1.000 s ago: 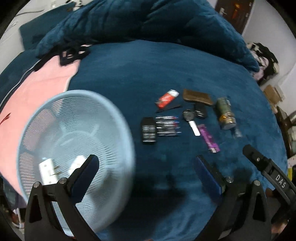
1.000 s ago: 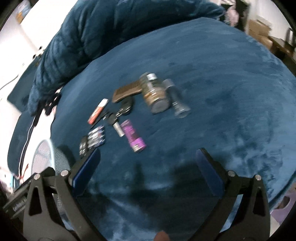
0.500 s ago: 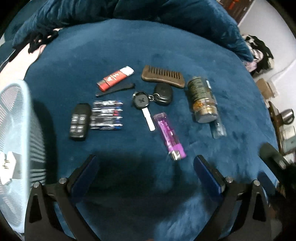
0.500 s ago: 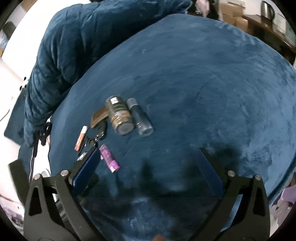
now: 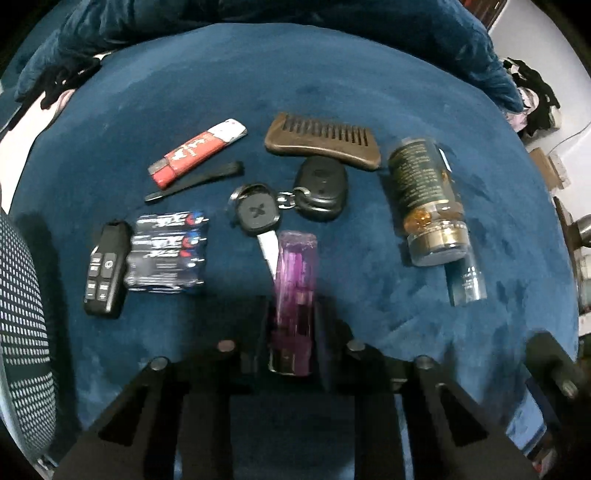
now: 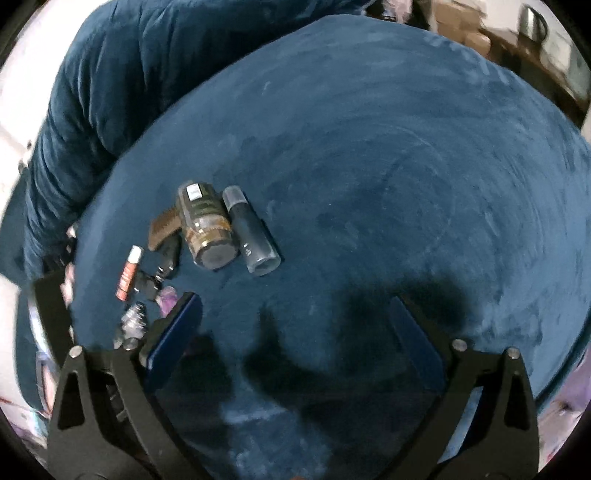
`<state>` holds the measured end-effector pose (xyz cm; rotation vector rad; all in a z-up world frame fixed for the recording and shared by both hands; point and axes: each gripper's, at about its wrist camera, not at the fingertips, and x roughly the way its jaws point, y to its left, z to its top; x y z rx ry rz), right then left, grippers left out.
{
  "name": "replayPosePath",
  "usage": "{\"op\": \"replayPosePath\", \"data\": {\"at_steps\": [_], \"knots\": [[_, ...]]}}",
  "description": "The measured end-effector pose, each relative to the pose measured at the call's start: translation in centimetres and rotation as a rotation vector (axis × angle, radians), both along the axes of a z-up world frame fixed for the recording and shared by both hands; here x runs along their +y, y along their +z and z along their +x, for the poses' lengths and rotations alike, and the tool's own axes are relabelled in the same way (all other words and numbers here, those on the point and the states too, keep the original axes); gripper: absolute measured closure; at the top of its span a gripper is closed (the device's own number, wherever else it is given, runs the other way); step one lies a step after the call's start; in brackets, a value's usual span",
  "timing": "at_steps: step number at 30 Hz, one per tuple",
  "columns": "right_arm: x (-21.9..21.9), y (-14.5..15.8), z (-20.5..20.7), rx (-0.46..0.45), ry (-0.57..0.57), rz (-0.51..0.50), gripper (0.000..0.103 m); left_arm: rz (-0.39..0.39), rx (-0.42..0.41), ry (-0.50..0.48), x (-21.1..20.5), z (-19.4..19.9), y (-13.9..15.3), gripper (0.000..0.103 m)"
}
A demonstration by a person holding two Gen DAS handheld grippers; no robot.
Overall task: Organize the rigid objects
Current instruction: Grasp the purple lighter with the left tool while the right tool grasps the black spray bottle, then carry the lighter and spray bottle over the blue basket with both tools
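Two containers lie side by side on the blue plush blanket (image 5: 332,92): a clear jar (image 5: 424,199) with a dark label, a gold cap and amber contents near the cap end, and a slim bluish tube (image 5: 465,277) just beside it, its contents not readable. At the left edge of the left view stands a pale mesh basket (image 5: 22,314); its inside is out of sight. The left tool (image 5: 293,328) has just been closing and now grips the purple lighter (image 5: 295,280) between its narrow jaws, the lighter's far end touching the key blade (image 5: 269,247). Beyond lie a car key with fob (image 5: 321,188), a wooden comb (image 5: 325,140), a red lighter (image 5: 199,149), a black hairpin (image 5: 195,181), a battery pack (image 5: 168,254) and a black remote (image 5: 105,269). The right tool (image 6: 295,317) hangs wide over bare blanket, holding nothing. Rumpled bedding (image 6: 110,74) rises behind, with cardboard boxes (image 6: 461,33) at the room's edge.
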<state>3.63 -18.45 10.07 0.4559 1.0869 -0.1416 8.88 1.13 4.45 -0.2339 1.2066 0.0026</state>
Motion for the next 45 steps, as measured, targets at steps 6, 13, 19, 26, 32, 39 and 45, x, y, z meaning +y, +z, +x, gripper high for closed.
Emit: {"op": "replayPosePath", "data": {"at_steps": [6,13,19,26,32,39,45], "knots": [[1.8,-2.1,3.8,0.075,0.161,-0.108,0.033,-0.092,0.019,-0.046,2.8,-1.0,-0.4,0.081],[2.5,-3.9,6.9,0.098,0.237,-0.18,0.037,-0.153,0.022,-0.058,3.9,-0.6,-1.0,0.08],[3.2,-4.1,7.0,0.084,0.282,-0.187,0.074,-0.177,0.02,-0.058,4.0,-0.8,-1.2,0.075],[1.8,-3.5,2.8,0.153,0.29,-0.013,0.073,-0.198,0.016,-0.061,4.6,-1.6,-0.6,0.062],[2.1,-3.4,3.5,0.134,0.282,-0.024,0.068,-0.189,0.011,-0.051,4.3,-1.3,-0.5,0.059],[3.1,-4.3,4.9,0.155,0.28,-0.077,0.073,-0.077,0.008,-0.079,2.7,-0.6,-0.6,0.081],[4.0,-3.1,3.7,0.144,0.269,-0.017,0.076,-0.093,-0.016,-0.093,3.0,-2.2,0.4,0.082]]}}
